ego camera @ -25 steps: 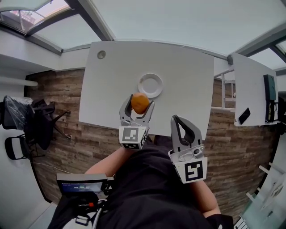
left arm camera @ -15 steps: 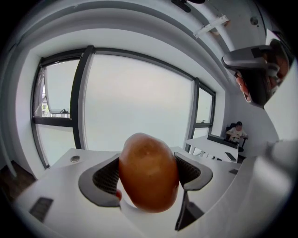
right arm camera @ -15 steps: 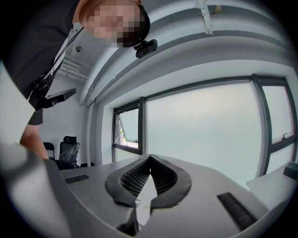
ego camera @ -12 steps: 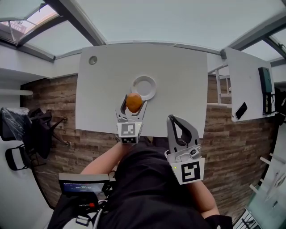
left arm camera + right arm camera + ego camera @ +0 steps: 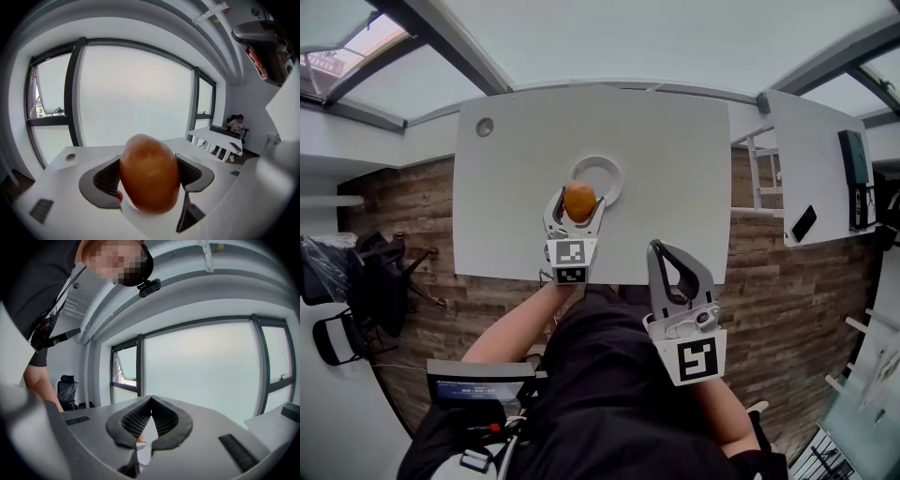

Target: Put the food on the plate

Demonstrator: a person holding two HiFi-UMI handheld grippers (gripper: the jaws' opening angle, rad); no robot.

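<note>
An orange-brown, egg-shaped piece of food is clamped between the jaws of my left gripper. In the head view it hangs over the near rim of the white plate on the white table. My right gripper is held back near the person's body, off the table's front edge, shut with nothing between its jaws.
A small round grommet sits in the table's far-left corner. A second white desk with a dark phone stands to the right. Black chairs are on the wooden floor at left. A laptop lies by the person's lap.
The left gripper has carried the food forward, from short of the plate to over its near rim. The right gripper has stayed put.
</note>
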